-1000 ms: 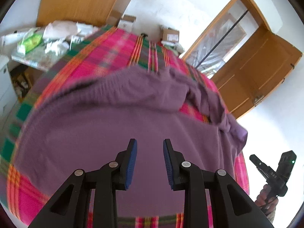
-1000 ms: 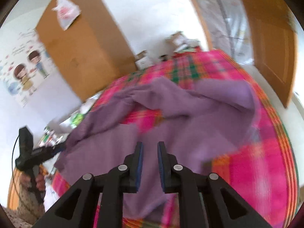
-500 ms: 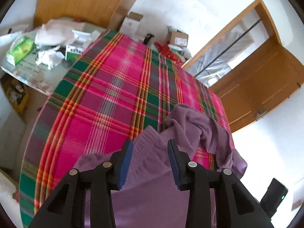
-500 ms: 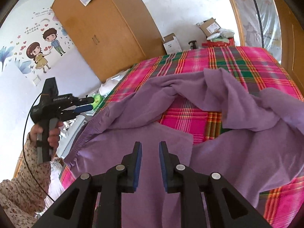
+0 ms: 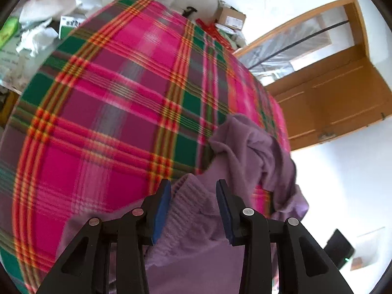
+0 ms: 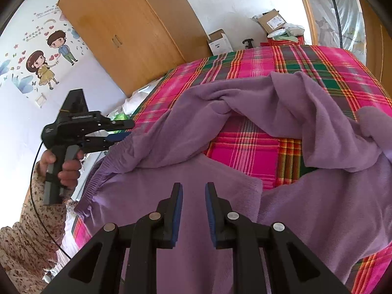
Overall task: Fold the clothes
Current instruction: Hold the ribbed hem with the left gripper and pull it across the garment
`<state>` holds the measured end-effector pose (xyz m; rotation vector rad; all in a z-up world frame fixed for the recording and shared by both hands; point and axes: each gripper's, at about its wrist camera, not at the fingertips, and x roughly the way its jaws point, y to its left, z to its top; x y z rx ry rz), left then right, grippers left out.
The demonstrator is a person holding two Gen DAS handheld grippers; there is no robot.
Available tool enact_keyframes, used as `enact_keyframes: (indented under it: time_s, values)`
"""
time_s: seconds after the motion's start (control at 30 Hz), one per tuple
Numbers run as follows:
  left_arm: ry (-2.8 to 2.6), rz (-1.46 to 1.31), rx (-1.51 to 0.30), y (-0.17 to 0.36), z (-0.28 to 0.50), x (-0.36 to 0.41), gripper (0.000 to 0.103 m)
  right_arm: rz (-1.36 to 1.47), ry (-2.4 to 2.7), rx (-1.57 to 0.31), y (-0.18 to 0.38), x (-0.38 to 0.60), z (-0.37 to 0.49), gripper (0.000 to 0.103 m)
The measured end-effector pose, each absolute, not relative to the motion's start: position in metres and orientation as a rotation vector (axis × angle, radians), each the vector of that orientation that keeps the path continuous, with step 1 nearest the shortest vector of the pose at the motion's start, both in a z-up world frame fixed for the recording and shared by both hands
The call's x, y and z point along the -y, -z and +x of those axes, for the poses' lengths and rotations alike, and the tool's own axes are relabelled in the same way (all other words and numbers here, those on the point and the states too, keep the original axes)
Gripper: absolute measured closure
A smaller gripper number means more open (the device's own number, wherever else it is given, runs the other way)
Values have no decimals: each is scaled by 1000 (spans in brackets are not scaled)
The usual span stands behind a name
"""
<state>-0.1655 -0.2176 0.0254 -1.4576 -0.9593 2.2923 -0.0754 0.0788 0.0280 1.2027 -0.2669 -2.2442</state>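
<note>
One garment on the bench today: a soft purple knitted sweater (image 6: 306, 196), lying rumpled near my edge of the pink-and-green plaid bedspread (image 5: 110, 122). Its body is roughly flat in front of me; a sleeve loops away and back, leaving a window of bare plaid showing through. The ribbed hem (image 5: 186, 210) bunches at the left corner.

My left gripper (image 5: 193, 208) has just been opening; its blue pads now stand well apart with the ribbed hem between them, and I see no pad pressing on the knit. My right gripper (image 6: 193, 210) hangs over the flat body with a narrow gap, holding nothing.

Risks, as I judge them:
- Closing the left on the bunched rib could catch two layers, so the fold drags the underside along.
- The looped sleeve is twisted; folding over it would trap a lump.
- The hem sits close to the bed's edge; a careless tug may slide the sweater off.
- The knit is stretchy, so a one-sided pull would skew the fold line.
</note>
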Motion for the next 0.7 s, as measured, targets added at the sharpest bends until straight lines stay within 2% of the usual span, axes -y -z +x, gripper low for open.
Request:
enact_keyframes:
  time_s: [0.23, 0.47, 0.63, 0.7]
  values:
    - [-2259, -1480, 840, -30, -150, 197, 64, 1223, 2220, 250, -23, -69, -79, 84]
    - [-2411, -1501, 462, -31, -137, 172, 64, 1242, 2208, 248, -19, -63, -82, 84]
    - [-2396, -1459, 566, -28, -147, 182, 64, 1254, 2198, 229, -19, -56, -84, 84]
    - [-2388, -1449, 610, -26, -151, 188, 70, 1250, 2196, 218, -20, -53, -85, 84]
